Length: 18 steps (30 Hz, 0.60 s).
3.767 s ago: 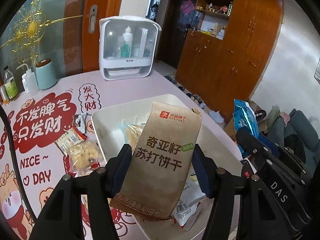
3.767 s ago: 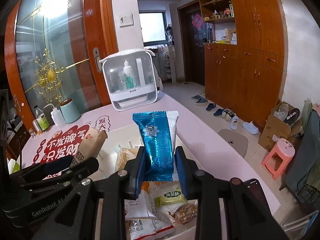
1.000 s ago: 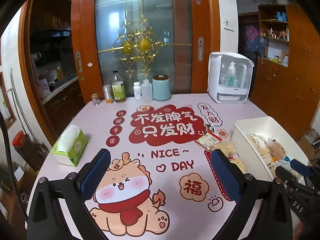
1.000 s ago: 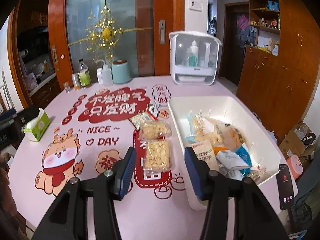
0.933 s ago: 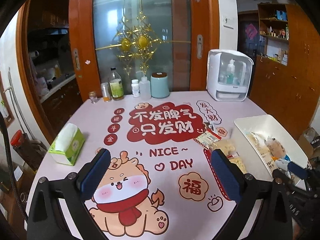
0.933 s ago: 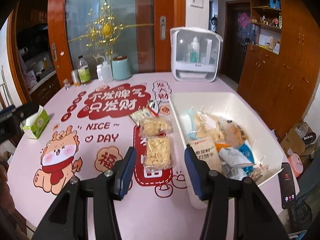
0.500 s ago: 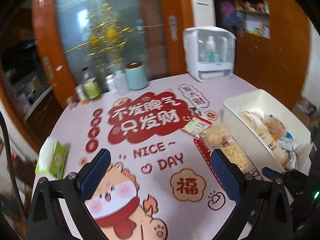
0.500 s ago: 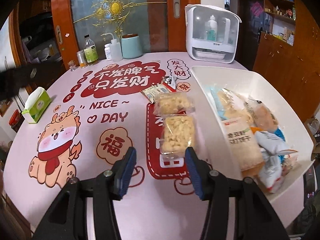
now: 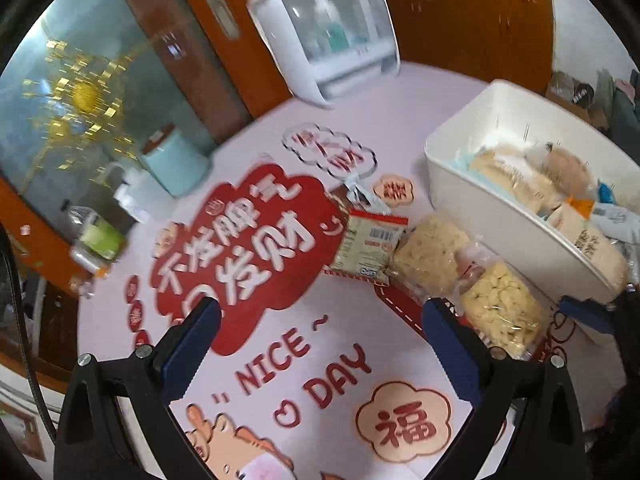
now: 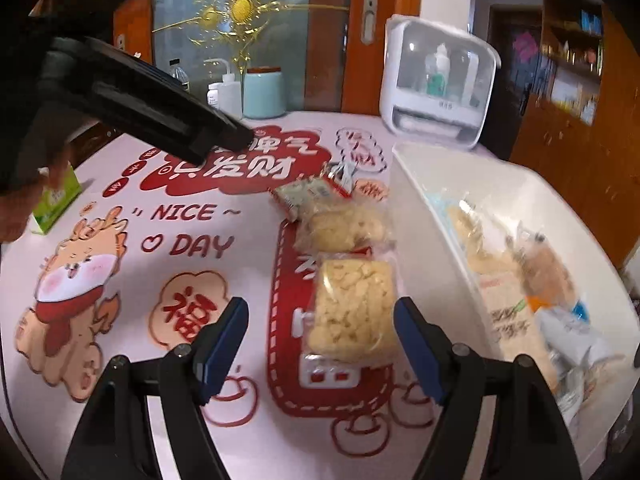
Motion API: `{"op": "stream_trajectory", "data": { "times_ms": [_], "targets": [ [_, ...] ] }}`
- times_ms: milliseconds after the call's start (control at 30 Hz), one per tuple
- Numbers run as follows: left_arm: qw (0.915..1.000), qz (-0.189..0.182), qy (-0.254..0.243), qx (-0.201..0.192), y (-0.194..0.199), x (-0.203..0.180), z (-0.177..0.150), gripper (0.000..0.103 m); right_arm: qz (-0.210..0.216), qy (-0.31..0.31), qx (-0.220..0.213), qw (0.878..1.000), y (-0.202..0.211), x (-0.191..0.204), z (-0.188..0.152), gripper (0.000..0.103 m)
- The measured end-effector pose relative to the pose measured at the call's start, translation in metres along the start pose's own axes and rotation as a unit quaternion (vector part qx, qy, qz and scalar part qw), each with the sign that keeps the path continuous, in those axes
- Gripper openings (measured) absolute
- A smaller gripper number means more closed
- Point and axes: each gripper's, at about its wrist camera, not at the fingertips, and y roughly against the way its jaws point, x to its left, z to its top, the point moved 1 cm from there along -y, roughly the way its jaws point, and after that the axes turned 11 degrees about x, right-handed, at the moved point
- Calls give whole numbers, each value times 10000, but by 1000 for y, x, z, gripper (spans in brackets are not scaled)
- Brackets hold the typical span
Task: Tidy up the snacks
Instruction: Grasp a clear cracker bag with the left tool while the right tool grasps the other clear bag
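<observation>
Three snacks lie on the pink printed table beside a white bin (image 9: 480, 204): a flat white-and-red packet (image 9: 370, 244), a clear bag of pale crackers (image 9: 432, 256) and a second clear cracker bag (image 9: 502, 312). My left gripper (image 9: 320, 328) hovers wide open and empty, tilted, left of these snacks. My right gripper (image 10: 320, 320) is low over the near cracker bag (image 10: 352, 308). Its jaws are opening and stand either side of the bag's near end without pressing it. The far bag (image 10: 340, 228) and the packet (image 10: 304, 194) lie beyond. The bin (image 10: 432, 232) holds several packets.
A white lidded case (image 10: 438, 80) stands at the table's back, with a teal canister (image 10: 262, 94) and bottles to its left. A green tissue box (image 10: 56, 200) sits at the left edge. The left gripper's dark body (image 10: 160, 116) crosses the upper left. Wooden cabinets stand at right.
My left gripper swung down and right toward the snacks and rolled. My right gripper sank toward the near cracker bag and its jaws widened. Both held packets over the bin before.
</observation>
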Motion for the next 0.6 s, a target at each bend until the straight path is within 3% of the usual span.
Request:
{"op": "stream_trajectory", "data": {
  "times_ms": [200,500,600],
  "targets": [
    [9972,-265,-601,368,-41,-28,18,100,-359,-2,-105,9993,-7,-12,-1,78],
    [9908,-355,-1152,610,-66,-59,34,100,-39,179,-301,9994,-6,-19,0,75],
    [9892,-425,-1221,684,-73,-63,41,100,-42,215,-291,9993,-7,-22,3,66]
  ]
}}
